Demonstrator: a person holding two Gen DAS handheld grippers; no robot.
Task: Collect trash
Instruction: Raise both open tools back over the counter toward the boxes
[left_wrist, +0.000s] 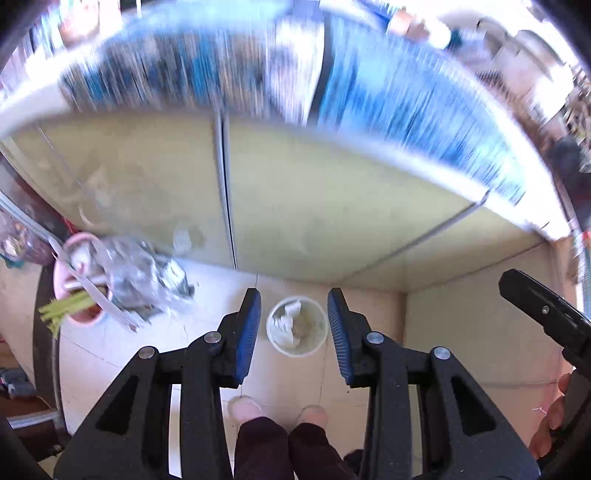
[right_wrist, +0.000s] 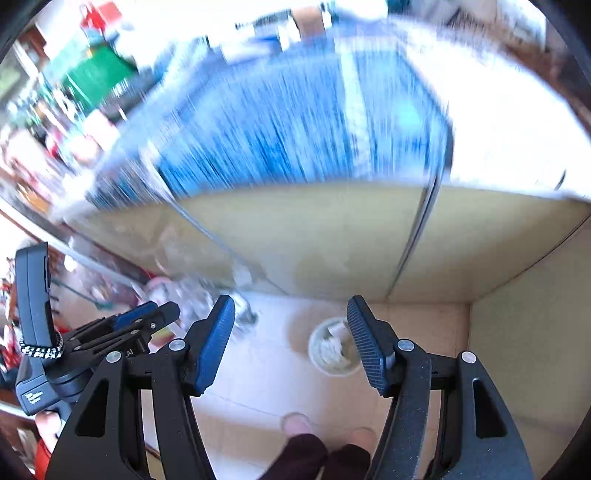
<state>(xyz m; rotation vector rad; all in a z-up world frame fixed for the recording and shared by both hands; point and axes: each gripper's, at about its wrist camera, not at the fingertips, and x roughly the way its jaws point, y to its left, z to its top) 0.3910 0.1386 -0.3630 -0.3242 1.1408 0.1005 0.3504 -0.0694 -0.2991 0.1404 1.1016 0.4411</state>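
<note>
While both grippers gape — bin (left_wrist: 297, 326) near cabinet edge (left_wrist: 295, 275).

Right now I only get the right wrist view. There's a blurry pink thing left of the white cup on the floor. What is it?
Observer: A pink bowl with green stalks sticking out; crumpled clear plastic lies against it.
Visitor: Are the other tongs carrying anything?
Observer: No. The left tongs stand open and empty, high above the cup.
Visitor: What's in the cup?
Observer: Brownish scraps beside the white paper.
</note>
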